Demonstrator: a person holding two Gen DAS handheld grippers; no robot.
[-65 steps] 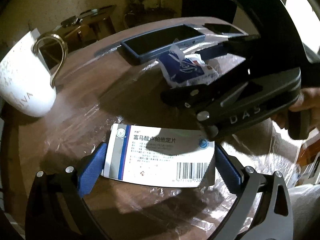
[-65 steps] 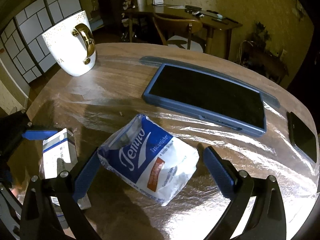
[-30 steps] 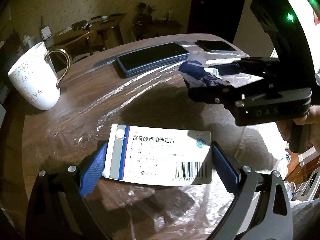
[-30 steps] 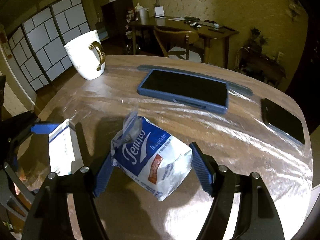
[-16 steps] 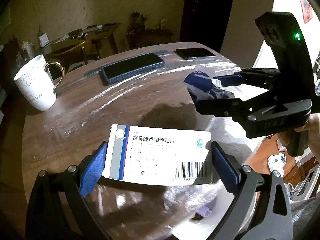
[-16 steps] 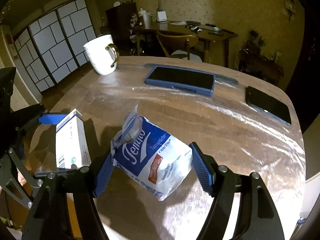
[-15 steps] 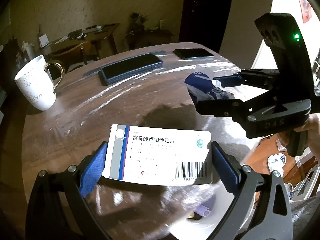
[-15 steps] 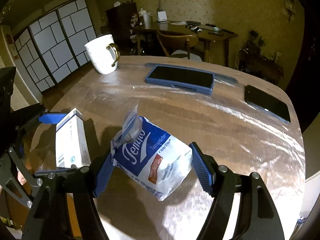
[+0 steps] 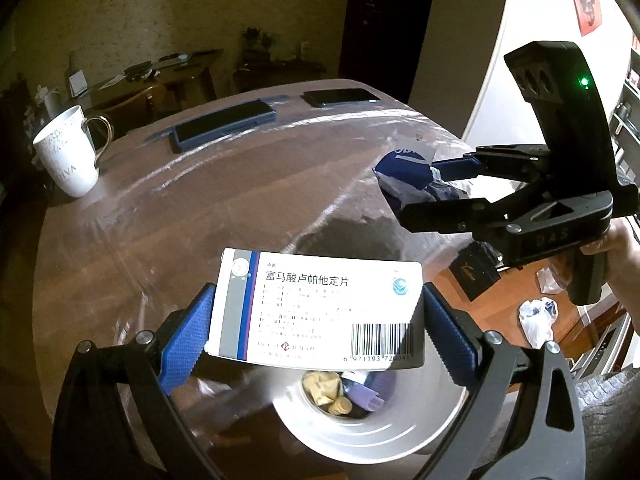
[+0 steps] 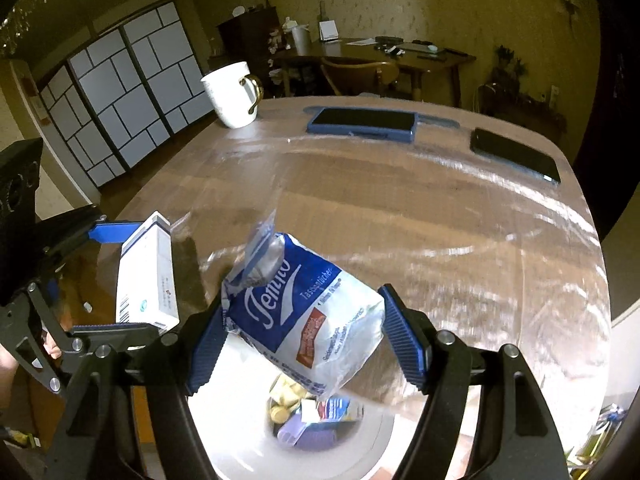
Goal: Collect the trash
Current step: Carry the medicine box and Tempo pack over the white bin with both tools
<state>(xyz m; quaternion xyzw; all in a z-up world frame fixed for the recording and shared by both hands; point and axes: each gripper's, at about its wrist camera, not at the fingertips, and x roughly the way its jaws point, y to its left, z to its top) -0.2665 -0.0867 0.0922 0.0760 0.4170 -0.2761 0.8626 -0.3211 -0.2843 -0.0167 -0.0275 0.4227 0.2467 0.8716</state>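
Left gripper [image 9: 316,332]: jaws closed on a white medicine box [image 9: 320,308], one blue pad against each short end. The box spans the full gap, printed face and barcode toward the camera, lying roughly level with a slight tilt. It is clear of the tabletop [image 9: 160,216] and sits above the near rim of a white waste bin [image 9: 360,436]. In the right wrist view the same box [image 10: 146,276] shows edge-on, clamped between the two blue pads of the left gripper [image 10: 120,276].

Right gripper [image 10: 304,332]: jaws closed on a blue and white tissue packet [image 10: 308,312]. Pads press the packet's two sides; the packet hangs tilted, torn flap up and to the left, lower corner drooping below the pad line. It is off the tabletop [image 10: 400,208] and directly over the mouth of the bin [image 10: 224,432]. From the left wrist view the right gripper [image 9: 432,184] holds the crumpled packet [image 9: 408,172] beyond the tabletop's right edge; a hand [image 9: 616,256] grips its handle.

Bin contents: yellowish scraps and a purple item visible at the bottom, details blurred.

Remaining on the tabletop, well apart from both grippers: white mug [image 10: 234,94] with gold handle at far left, blue-cased tablet [image 10: 362,122] at far centre, dark phone [image 10: 516,154] to its right. Clear plastic film covers the tabletop.
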